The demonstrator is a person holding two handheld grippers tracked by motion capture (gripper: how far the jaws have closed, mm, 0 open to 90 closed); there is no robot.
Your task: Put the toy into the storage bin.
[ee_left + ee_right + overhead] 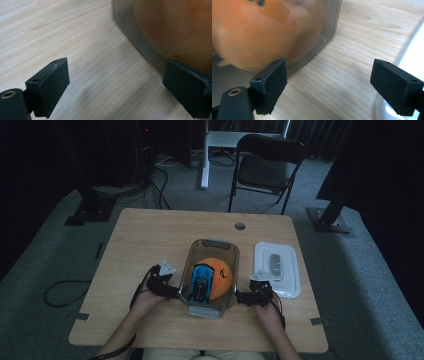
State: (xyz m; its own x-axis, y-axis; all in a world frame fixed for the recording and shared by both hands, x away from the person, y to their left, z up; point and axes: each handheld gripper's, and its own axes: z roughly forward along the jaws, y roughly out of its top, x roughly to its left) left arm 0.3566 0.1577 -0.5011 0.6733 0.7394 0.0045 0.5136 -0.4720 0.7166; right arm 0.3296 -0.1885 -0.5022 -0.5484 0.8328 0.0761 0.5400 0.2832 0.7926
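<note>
A clear plastic bin [216,245] stands on the wooden table [150,240], holding an orange ball-like toy [220,270] and a blue toy [201,282]. My left gripper [172,291] sits at the bin's left side near its front corner, jaws wide apart with nothing between them; its view shows the bin wall [140,42] by the right jaw. My right gripper [241,296] sits at the bin's right side, open too. In its view the bin wall [322,42] with the orange toy [262,32] behind it lies past the left jaw.
A white lid [277,268] lies flat on the table right of the bin, close to my right gripper; its rim [409,50] shows beside the right jaw. A folding chair [267,167] stands beyond the table's far edge. Bare wood spreads left of the bin.
</note>
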